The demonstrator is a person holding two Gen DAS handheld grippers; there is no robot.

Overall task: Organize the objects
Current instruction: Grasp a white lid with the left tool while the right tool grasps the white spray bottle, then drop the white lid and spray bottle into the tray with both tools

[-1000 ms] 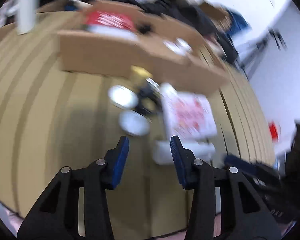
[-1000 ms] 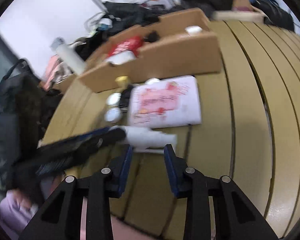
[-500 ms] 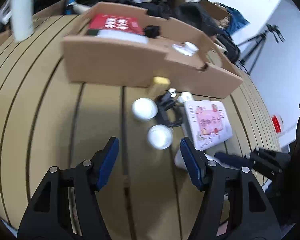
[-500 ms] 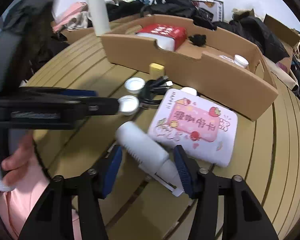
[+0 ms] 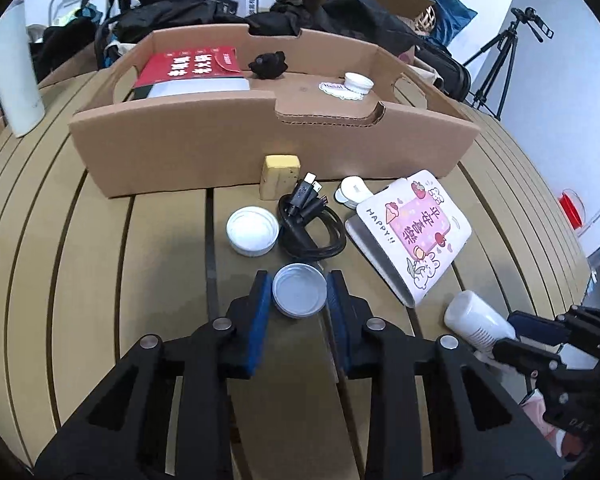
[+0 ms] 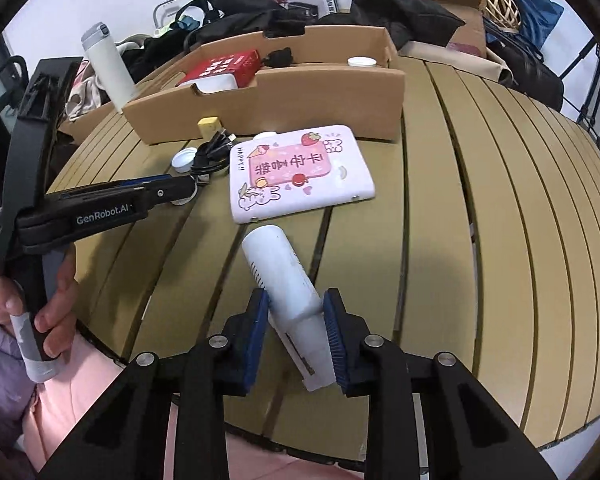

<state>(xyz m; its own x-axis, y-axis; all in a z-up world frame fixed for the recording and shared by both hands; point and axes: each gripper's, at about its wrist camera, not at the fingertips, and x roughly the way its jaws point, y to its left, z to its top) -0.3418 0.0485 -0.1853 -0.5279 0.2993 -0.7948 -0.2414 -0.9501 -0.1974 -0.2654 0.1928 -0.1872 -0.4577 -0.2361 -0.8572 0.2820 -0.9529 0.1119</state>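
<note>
Progress: early-to-mid, by my read. Open brown cardboard tray [image 5: 172, 160] already holds a red printed box [image 5: 188, 66], a black lump [image 5: 268, 65] and a small white jar [image 5: 358, 82].

Left gripper [image 5: 298, 300] brackets the shallow silver metal lid [image 5: 299, 294]; pads look touching, so probably clenched on it, lid at table level.

Right gripper [image 6: 296, 320] grasps the white cylindrical plastic bottle [image 6: 284, 272] near its narrow end.

On the slatted table [image 6: 500, 200], still to sort: pink decorated pouch [image 6: 296, 170], coiled black cable [image 5: 308, 220], white round lid [image 5: 253, 230], yellow block [image 5: 280, 170].
</note>
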